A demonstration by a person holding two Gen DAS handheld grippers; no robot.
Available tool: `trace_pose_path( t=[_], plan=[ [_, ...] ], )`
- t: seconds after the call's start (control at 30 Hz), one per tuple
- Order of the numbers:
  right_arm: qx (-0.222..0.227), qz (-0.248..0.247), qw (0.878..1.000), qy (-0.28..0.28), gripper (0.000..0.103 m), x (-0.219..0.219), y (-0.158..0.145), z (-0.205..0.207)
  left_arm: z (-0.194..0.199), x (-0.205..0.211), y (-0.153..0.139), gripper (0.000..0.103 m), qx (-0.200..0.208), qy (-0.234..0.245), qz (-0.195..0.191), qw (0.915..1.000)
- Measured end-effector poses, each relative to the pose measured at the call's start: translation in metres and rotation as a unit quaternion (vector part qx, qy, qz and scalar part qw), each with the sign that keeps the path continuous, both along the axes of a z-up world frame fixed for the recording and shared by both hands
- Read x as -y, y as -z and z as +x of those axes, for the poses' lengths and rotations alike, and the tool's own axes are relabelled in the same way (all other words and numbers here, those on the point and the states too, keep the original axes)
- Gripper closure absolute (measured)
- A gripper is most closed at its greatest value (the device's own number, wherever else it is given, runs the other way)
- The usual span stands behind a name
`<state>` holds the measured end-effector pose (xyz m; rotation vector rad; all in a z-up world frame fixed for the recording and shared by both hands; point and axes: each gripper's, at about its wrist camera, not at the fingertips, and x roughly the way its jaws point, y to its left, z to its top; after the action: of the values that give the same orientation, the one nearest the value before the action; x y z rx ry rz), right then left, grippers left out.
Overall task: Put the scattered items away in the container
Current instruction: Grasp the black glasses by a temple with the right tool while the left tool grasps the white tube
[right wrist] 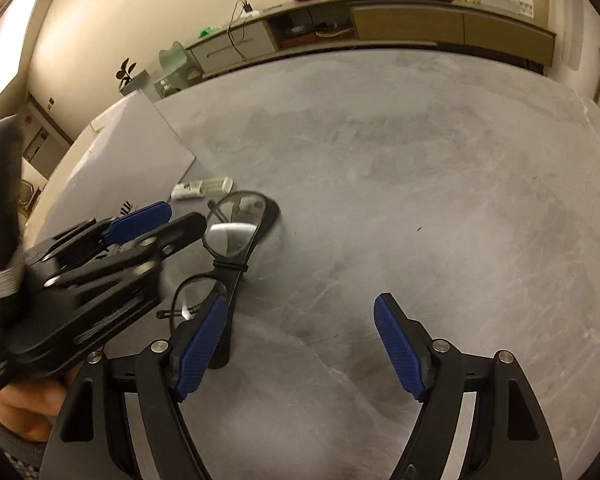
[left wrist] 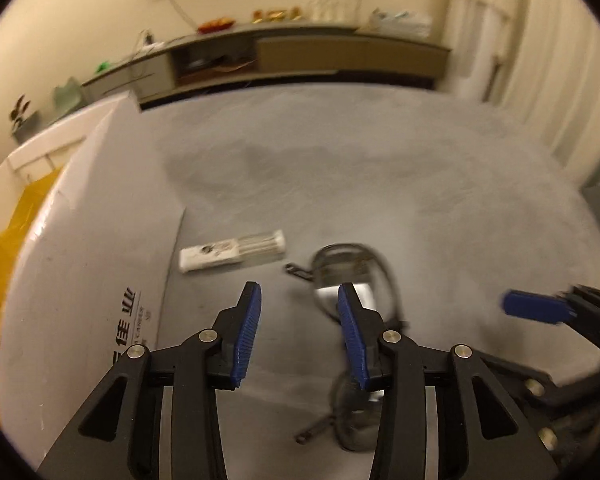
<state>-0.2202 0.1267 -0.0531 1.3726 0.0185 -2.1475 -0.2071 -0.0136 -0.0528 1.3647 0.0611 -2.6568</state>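
Both claws are held apart and empty: the left gripper (left wrist: 299, 308) is lowered beside the glasses (right wrist: 236, 236), probably for grasping; the right gripper (right wrist: 300, 320) is kept near.

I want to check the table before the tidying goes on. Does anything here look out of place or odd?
Two things lie loose on the grey table beside the white box: black glasses, lying open, and a small white packet. Neither is held by a claw. Nothing looks spilled or broken.
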Motion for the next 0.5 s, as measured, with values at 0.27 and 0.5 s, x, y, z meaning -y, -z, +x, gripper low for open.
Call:
trace_pose_path(
  t=[0.27,0.5],
  plan=[
    [0.001,0.007,1.0,-0.01,0.026,0.01,0.001,0.003,-0.011,0.005,0.023,0.06,0.027,-0.009,0.001,0.9996],
    [0.003,0.01,1.0,-0.003,0.026,0.012,0.006,0.0,-0.017,0.013,0.005,0.058,0.001,-0.007,0.003,1.0]
  ],
)
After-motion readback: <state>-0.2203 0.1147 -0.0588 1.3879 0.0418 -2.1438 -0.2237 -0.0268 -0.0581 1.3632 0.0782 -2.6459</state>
